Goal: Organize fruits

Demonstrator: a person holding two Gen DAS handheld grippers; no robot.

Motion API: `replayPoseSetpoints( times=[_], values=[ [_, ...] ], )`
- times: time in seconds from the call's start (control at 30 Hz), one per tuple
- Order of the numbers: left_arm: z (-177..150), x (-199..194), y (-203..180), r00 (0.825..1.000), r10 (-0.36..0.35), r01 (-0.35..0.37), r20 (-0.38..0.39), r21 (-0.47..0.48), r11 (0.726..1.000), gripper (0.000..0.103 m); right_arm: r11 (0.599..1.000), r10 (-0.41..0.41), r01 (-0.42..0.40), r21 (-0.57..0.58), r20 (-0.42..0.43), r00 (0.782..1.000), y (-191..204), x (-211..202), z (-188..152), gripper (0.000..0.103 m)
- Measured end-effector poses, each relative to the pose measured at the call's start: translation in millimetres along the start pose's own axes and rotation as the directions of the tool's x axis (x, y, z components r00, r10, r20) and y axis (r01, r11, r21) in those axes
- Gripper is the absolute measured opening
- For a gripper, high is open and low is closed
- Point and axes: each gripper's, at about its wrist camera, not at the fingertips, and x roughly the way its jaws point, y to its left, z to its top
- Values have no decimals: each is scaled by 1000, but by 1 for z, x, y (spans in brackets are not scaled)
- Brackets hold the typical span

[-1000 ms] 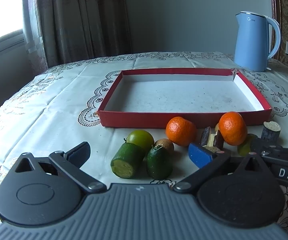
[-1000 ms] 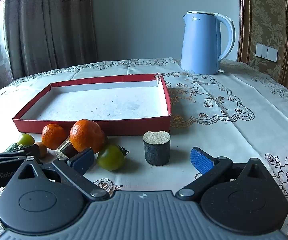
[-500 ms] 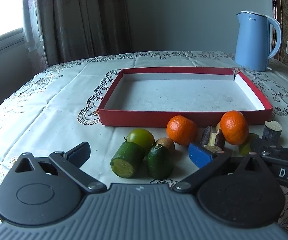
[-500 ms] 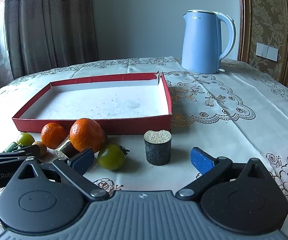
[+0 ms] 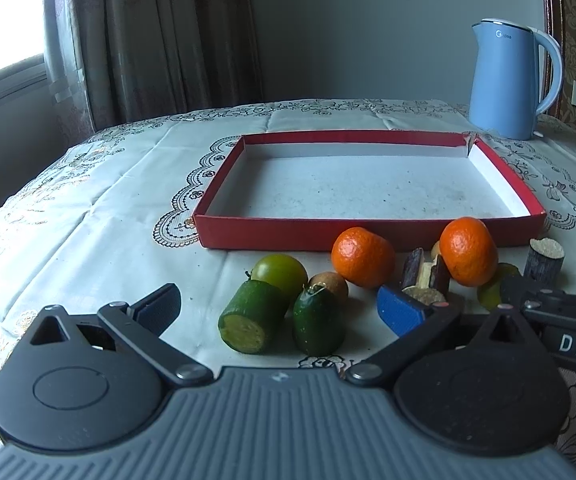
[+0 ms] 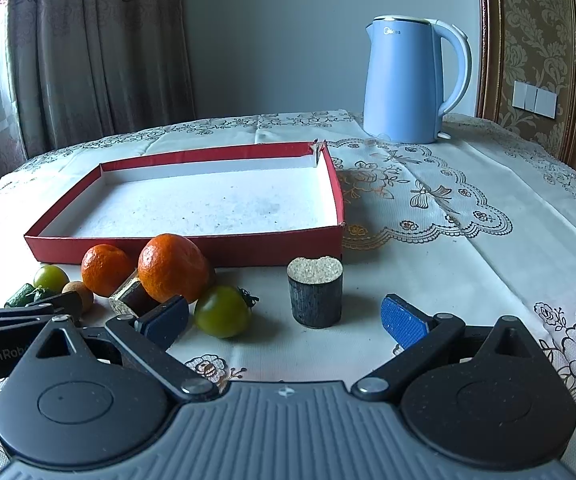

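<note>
- While a blue kettle [image 6: 412, 80] stands behind, the red tray [image 5: 368, 234] lies bare.
- Oranges [image 5: 362, 257], green tomatoes [image 6: 222, 311] and cucumber pieces [image 5: 253, 317] crowd before its near wall.
- Left gripper [image 5: 276, 308] and right gripper [image 6: 286, 316] gape wide, holding nothing.

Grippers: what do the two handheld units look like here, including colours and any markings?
Both are black and grey plastic: a ribbed grey body, two round black hubs, and black linkage arms ending in blue textured pads. The left gripper reads "GenRobo" on its side; the right gripper shows "DAS". No cables or sleeves show.
</note>
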Motion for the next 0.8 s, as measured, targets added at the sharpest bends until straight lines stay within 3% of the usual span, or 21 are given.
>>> replayPoseSetpoints(
  times=[0.8],
  values=[
    [-5,4,-3,1000,-6,6,-7,11,1000,103,1000,18,-18,3,-10,1000,-4,2,-2,103]
  ],
)
